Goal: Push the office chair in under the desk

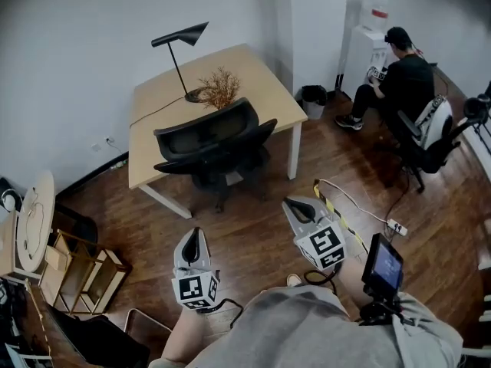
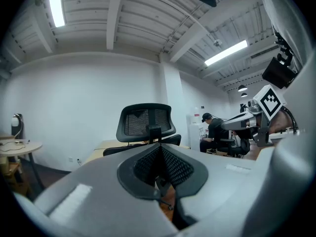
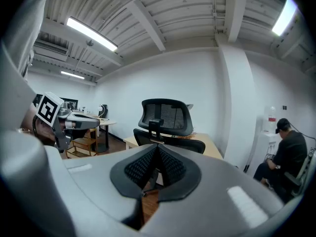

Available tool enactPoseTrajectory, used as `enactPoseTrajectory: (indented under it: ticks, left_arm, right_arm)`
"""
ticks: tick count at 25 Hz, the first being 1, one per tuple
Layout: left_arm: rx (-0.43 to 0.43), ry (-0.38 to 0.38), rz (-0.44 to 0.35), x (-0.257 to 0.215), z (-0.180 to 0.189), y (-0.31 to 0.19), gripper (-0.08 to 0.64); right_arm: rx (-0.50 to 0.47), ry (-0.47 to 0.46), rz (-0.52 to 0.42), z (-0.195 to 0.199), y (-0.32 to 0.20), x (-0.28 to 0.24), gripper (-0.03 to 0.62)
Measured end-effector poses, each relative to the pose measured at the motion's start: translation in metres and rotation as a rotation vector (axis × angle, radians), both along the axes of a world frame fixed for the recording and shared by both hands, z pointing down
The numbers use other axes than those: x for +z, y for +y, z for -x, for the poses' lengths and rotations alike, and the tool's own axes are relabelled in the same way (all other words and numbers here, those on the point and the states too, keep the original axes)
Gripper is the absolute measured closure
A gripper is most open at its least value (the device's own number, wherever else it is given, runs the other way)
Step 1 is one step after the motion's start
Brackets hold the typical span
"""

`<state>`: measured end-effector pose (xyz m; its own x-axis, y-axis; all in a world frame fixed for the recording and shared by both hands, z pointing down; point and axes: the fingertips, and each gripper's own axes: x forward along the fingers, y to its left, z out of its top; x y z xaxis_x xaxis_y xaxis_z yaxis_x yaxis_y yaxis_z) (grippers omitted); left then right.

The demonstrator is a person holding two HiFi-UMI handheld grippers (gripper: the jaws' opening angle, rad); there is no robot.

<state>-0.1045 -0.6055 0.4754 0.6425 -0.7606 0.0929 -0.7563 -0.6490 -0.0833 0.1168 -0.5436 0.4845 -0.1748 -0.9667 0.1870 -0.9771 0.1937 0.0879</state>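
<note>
The black mesh office chair (image 1: pixel 211 140) stands at the near edge of the light wooden desk (image 1: pixel 165 94), its back towards me and its seat partly beneath the top. Both grippers are held a stretch short of it, above the wood floor. My left gripper (image 1: pixel 194 234) is shut and holds nothing, and my right gripper (image 1: pixel 296 204) is likewise shut and empty. The left gripper view has the chair (image 2: pixel 146 123) straight ahead over the closed left gripper (image 2: pixel 159 149). In the right gripper view the chair (image 3: pixel 165 116) stands beyond the closed right gripper (image 3: pixel 157 149).
A black desk lamp (image 1: pixel 180 41) and a dried plant (image 1: pixel 219 89) stand on the desk. A person (image 1: pixel 399 79) sits at the back right by a water dispenser (image 1: pixel 372 29). A bin (image 1: pixel 313 98), a floor power strip (image 1: pixel 397 226), a round side table (image 1: pixel 34 221) and wooden shelves (image 1: pixel 80 271) are around.
</note>
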Motion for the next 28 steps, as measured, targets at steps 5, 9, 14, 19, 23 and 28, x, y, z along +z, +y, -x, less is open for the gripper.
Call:
enactPoseTrajectory:
  ticks: [5,9,14,19,23,28]
  left_arm:
    - [-0.018,0.004,0.032,0.011,-0.005,0.006,0.560]
    - [-0.012,-0.014,0.048,0.020,-0.010,0.014,0.560]
    - [-0.003,-0.027,0.061,0.026,-0.013,0.024,0.560]
    - [-0.002,-0.027,0.058,0.026,-0.012,0.026,0.560]
    - [-0.007,-0.027,0.054,0.025,-0.010,0.025,0.560]
    - [-0.007,-0.026,0.051,0.025,-0.008,0.022,0.560]
  right_arm:
    - [-0.007,-0.014,0.011,-0.007,0.008,0.003,0.586]
    - [-0.006,-0.023,0.029,-0.013,0.014,0.009,0.586]
    - [-0.005,-0.035,0.040,-0.015,0.019,0.014,0.586]
    - [-0.008,-0.033,0.036,-0.012,0.017,0.014,0.586]
    - [-0.015,-0.017,0.028,-0.010,0.013,0.010,0.588]
    - [-0.017,-0.010,0.028,-0.007,0.011,0.009,0.588]
